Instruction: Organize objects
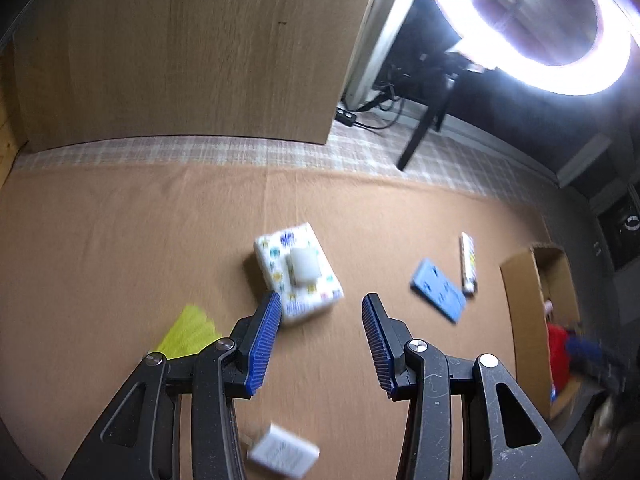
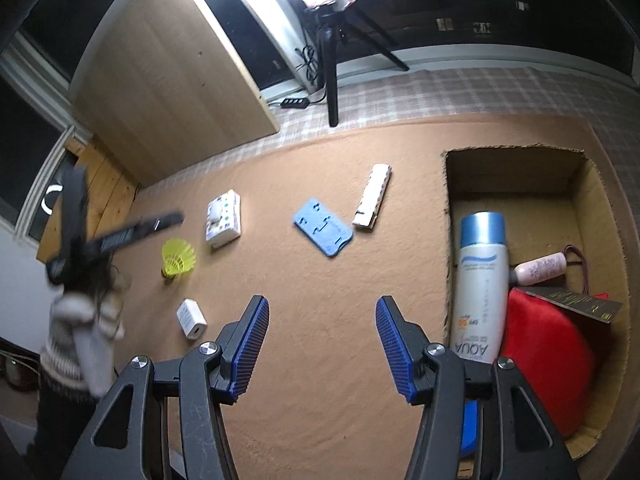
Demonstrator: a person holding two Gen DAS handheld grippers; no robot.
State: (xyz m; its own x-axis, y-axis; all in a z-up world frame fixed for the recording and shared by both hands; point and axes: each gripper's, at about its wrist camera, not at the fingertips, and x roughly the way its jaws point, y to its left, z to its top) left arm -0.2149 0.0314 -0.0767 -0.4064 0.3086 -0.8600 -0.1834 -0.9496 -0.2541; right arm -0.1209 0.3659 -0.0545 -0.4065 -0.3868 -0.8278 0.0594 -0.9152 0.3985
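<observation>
Tan cloth point(image 2: 320, 280) over plaid; ring light point(image 1: 560, 40) perhaps behind; both grippers point(image 1: 320, 340) point(image 2: 320, 344) parted, empty.

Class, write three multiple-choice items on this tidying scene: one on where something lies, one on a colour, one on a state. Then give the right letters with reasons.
1. Where does the tall AQUA bottle lie?
A. inside the cardboard box
B. on the brown mat, beside the shuttlecock
C. between the right gripper's fingers

2. What colour is the shuttlecock?
A. red
B. yellow
C. blue

3. What state is the right gripper in?
A. shut on the blue card
B. shut on the white charger
C. open, holding nothing

Answers: 1 A, the bottle lies within the box walls beside a red cushion. 2 B, its skirt is bright yellow. 3 C, only bare mat shows between its blue pads; the blue card and white charger lie on the mat.
</observation>
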